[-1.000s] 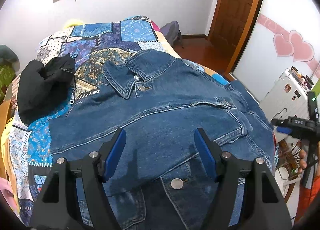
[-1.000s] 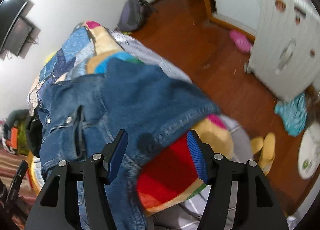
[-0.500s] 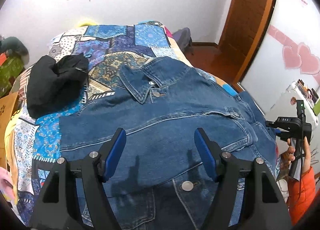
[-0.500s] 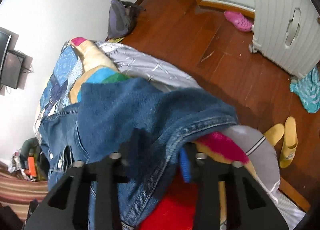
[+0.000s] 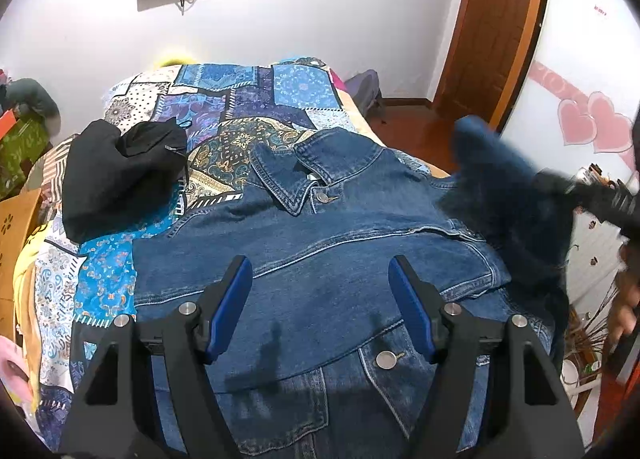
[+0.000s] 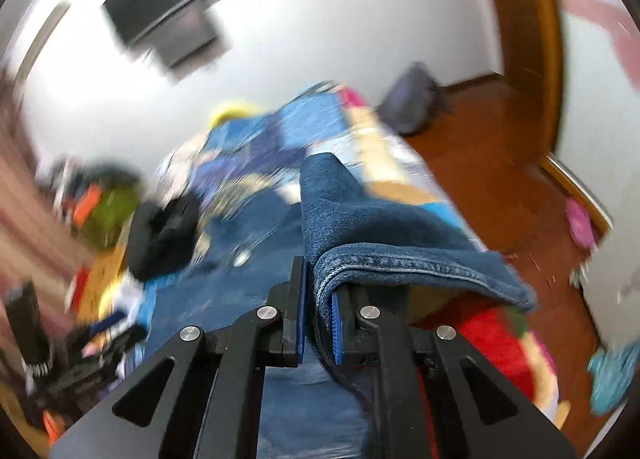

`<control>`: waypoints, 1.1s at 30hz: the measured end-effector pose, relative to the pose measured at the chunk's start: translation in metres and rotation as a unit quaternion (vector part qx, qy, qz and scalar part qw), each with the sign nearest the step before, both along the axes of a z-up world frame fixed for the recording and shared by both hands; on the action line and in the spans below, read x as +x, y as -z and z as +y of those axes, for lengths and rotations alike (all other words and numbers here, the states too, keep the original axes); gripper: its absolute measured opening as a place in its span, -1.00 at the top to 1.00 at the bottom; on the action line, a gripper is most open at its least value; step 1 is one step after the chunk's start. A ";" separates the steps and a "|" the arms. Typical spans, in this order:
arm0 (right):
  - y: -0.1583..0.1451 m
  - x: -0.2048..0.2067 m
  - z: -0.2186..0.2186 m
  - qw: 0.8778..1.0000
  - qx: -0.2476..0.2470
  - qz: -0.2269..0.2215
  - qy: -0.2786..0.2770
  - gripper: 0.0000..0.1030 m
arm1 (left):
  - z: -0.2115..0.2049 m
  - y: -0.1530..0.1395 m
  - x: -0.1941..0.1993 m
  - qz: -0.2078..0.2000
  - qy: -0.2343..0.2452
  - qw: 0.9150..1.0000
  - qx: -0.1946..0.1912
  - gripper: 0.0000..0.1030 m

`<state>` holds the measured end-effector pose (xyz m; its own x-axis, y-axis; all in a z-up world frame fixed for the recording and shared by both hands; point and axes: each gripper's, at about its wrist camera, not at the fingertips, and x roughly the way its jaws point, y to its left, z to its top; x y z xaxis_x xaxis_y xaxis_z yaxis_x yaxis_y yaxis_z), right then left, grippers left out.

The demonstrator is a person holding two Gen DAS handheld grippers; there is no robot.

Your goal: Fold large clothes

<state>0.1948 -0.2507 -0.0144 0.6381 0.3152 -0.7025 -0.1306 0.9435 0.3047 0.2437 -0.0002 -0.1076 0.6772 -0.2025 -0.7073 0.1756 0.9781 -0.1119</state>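
Across the patchwork bedspread (image 5: 224,107), item by item, largest first:

Bedspread: serves as the folding surface; covers the bed from wall to near edge.

Denim jacket (image 5: 312,243): laid flat, front up, collar toward the wall, buttoned at the neck; spread wide, judged so that sleeves can be turned in over the body. Its right sleeve (image 6: 360,219) is lifted off the bed, cuff end raised; blurred in the left view.

Black garment (image 5: 116,171): bunched beside the jacket's left shoulder, apart from the fold, likely set aside.

Left gripper (image 5: 320,307): released, jaws wide, hovering above the jacket's lower front, holding nothing; judged waiting to pin or smooth the body.

Right gripper (image 6: 318,323): clenched on the sleeve's stitched cuff hem, cloth draped over the jaws; judged mid-carry toward the jacket's middle.
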 end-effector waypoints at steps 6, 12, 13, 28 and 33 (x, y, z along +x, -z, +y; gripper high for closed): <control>0.068 0.004 0.043 0.993 -0.050 0.097 -0.044 0.72 | 0.003 0.006 -0.003 0.008 0.008 1.000 0.002 -0.35; 0.052 -0.007 0.029 0.992 -0.068 0.101 -0.042 0.34 | 0.001 0.011 -0.004 0.011 0.007 1.000 0.006 -0.35; 0.045 -0.012 0.021 0.993 -0.066 0.093 -0.034 0.28 | 0.001 0.011 -0.004 0.010 0.006 1.000 0.005 -0.35; 0.051 0.003 -0.080 0.979 0.070 0.100 0.162 -0.03 | -0.004 0.008 -0.003 0.005 0.000 1.000 0.018 -0.35; 0.085 0.021 -0.110 0.959 0.119 0.146 0.211 -0.03 | 0.000 0.010 0.002 0.011 -0.010 1.000 0.018 -0.35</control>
<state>0.2163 -0.3606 -0.0991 0.5313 0.2465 -0.8105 0.3712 0.7923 0.4843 0.2454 0.0002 -0.1179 0.6657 -0.1629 -0.7282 0.1534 0.9849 -0.0802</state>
